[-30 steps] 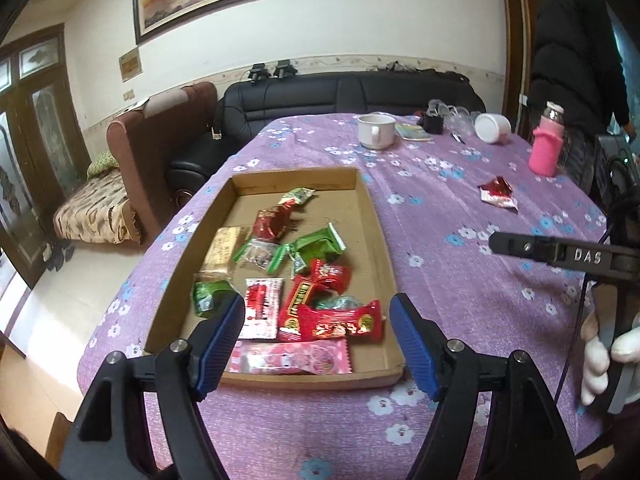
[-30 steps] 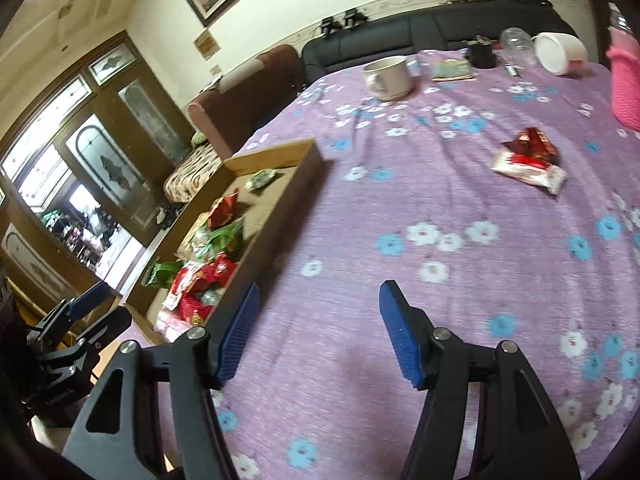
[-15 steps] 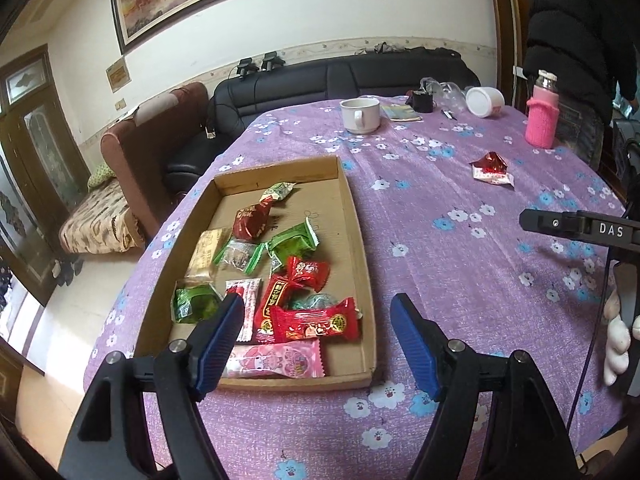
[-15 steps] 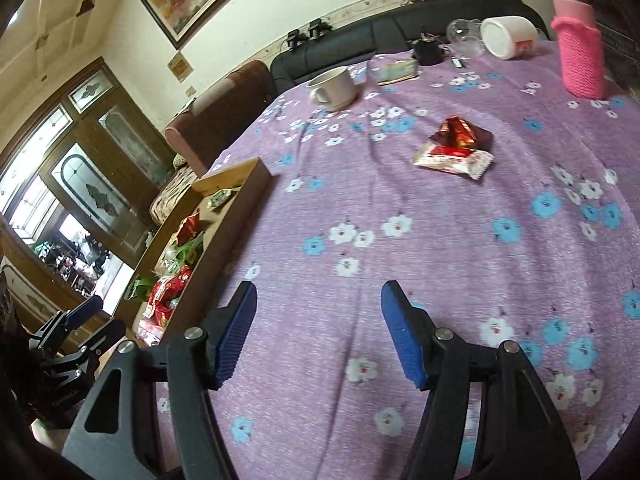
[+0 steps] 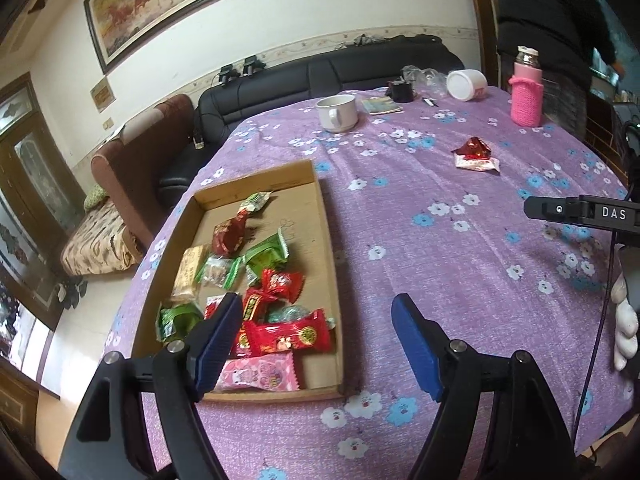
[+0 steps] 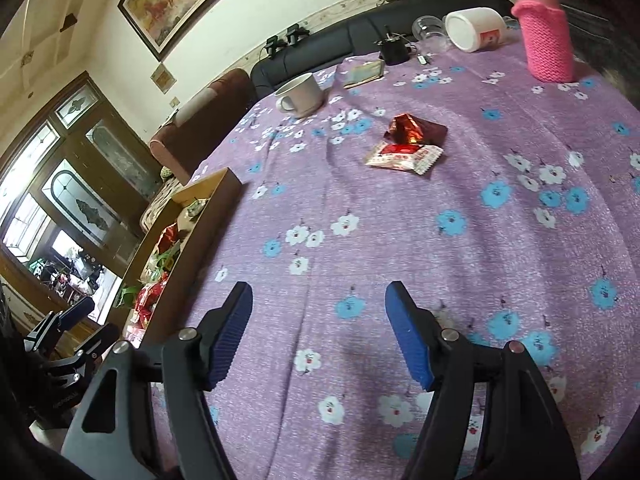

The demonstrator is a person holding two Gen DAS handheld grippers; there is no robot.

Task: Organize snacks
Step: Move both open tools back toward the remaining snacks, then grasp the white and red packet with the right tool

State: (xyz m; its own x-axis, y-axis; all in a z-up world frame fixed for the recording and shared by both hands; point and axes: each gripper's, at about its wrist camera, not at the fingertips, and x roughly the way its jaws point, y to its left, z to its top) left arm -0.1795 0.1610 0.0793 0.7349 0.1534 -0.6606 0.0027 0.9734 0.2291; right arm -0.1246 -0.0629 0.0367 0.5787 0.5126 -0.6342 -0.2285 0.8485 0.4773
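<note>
Right gripper [image 6: 318, 334] opening, empty; two snacks [image 6: 406, 146] outside tray [image 6: 216, 204]

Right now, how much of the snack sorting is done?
Mostly done: about a dozen wrapped snacks lie in the cardboard tray. Nothing is in hand; the left tongs are open and empty, and the right tongs are opening with nothing between them. Left: two red packets out on the tablecloth.
</note>
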